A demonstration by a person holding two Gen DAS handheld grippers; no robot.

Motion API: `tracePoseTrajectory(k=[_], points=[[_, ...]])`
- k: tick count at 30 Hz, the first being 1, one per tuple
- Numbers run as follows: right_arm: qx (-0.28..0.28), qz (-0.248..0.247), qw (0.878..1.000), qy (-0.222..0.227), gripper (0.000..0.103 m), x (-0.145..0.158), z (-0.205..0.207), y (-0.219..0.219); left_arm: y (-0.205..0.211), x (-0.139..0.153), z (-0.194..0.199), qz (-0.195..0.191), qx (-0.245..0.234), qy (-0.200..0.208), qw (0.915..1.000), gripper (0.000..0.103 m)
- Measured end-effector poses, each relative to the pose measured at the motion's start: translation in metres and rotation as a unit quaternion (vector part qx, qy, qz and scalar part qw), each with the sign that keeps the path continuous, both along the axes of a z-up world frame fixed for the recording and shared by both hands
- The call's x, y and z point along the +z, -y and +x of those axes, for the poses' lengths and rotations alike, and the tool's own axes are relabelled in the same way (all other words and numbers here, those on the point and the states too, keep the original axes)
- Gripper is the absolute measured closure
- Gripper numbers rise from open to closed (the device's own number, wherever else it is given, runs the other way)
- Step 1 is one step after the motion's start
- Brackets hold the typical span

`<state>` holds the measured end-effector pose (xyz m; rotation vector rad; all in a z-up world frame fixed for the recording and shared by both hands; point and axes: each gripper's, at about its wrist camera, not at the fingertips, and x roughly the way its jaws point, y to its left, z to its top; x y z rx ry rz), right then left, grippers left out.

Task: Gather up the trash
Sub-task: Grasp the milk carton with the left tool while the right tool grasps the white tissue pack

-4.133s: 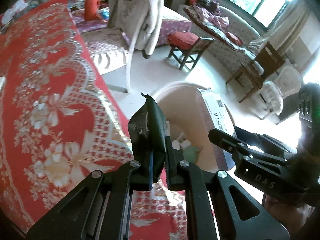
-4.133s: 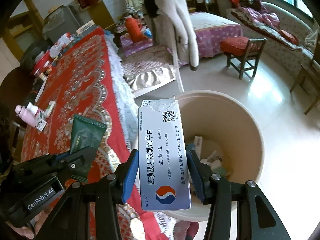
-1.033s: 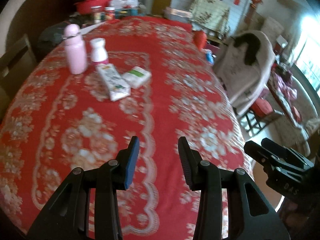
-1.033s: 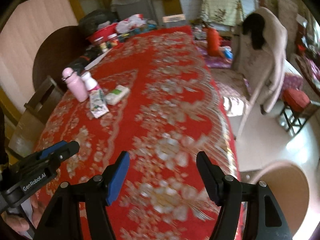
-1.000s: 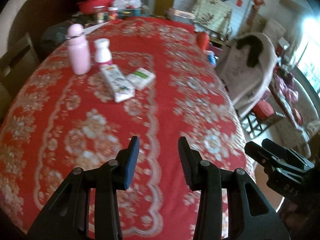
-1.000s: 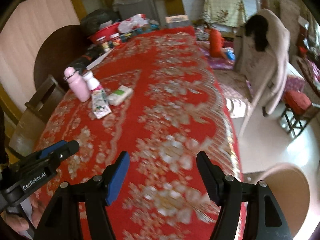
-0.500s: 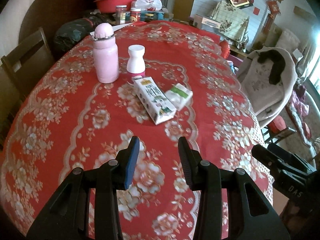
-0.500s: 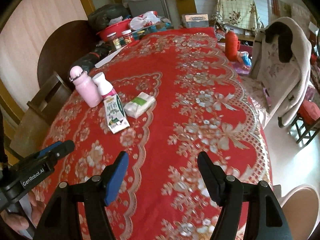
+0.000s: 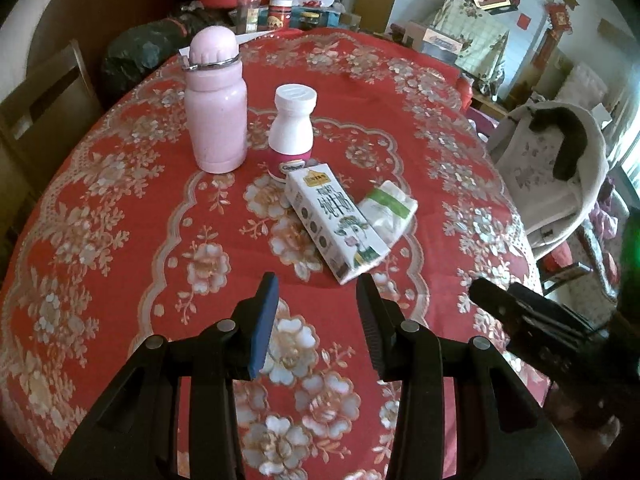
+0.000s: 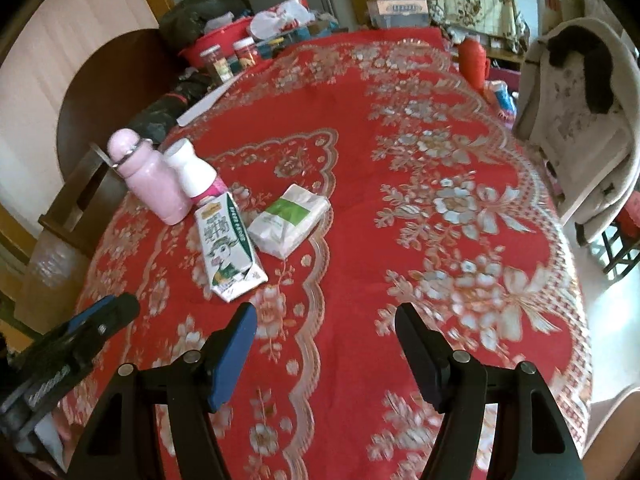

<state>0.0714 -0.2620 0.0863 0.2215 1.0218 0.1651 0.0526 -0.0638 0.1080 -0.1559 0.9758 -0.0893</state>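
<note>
Just ahead of the spread, empty left gripper [image 9: 316, 304] lies what looks like a milk carton [image 9: 335, 221]

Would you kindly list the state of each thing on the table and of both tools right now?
Left tool: open, empty, above the cloth.
Right tool: open, empty.
Milk carton: lying flat.
Tissue pack: lying flat beside the carton.
Pink flask: upright, lid on.
White bottle: upright, capped.
Red tablecloth: spread over the table.
</note>
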Motion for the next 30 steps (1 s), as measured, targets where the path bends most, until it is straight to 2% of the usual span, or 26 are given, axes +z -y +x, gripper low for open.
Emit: tracePoseTrajectory(k=[11,18,24,27,30], points=[[-0.041,0.033,0.997,-0.053,0.034,-0.037,0.087,-0.024,-0.018,-0.013,0.031,-0.008,0.010,-0.018,0.9998,0.065],[-0.061,0.047,0.994,-0.078,0.034,-0.054,0.125,-0.038,-0.024,-0.023,0.045,-0.017,0.015,-0.032,0.9992,0.065],[-0.044,0.018,0.997,-0.066,0.030,-0.056,0.142,-0.053,-0.028,-0.029,0.051,-0.026,0.023,-0.041,0.9986,0.065],[-0.012,-0.033,0.997,-0.062,0.030,-0.057,0.141,-0.059,-0.030,-0.032,0.053,-0.030,0.027,-0.047,0.9981,0.065],[0.010,-0.041,0.997,-0.057,0.032,-0.058,0.131,-0.050,-0.030,-0.035,0.058,-0.039,0.030,-0.051,0.9975,0.065]])
